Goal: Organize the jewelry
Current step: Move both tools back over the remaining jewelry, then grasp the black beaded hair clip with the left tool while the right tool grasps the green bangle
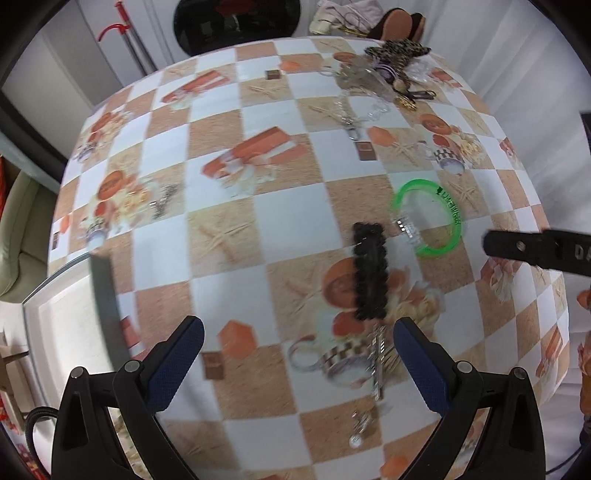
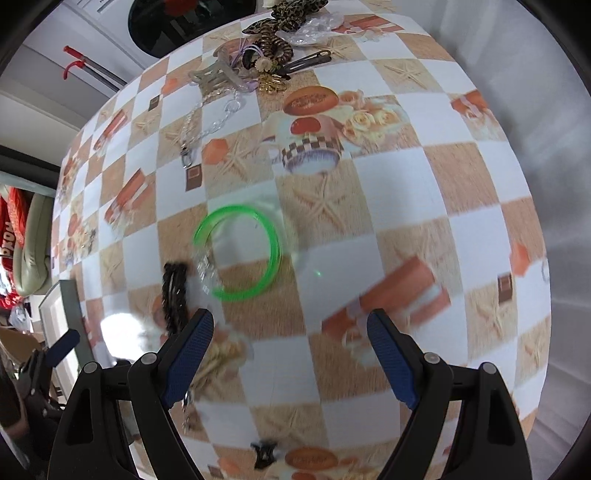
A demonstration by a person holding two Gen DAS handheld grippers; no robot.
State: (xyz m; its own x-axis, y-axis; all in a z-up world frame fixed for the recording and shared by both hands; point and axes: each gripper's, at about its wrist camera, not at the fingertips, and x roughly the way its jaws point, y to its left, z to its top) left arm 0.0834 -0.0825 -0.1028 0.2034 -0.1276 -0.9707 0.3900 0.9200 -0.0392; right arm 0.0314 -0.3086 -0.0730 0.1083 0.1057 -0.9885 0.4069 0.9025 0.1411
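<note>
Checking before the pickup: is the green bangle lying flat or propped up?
Flat: the green bangle lies as a full ring on the tablecloth, a clear piece across its left edge.

A checkered printed cloth (image 1: 258, 229) covers the desk; beyond its far edge stand a red-handled pole (image 1: 125, 40) and a dark oval panel (image 1: 236, 22).

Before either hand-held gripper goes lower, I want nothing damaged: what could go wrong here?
The clear sparkly piece overlaps the green bangle, so grabbing one may drag the other. The black hair clip lies right beside them and could be nudged. The far pile looks tangled, so lifting one item may pull others.
</note>
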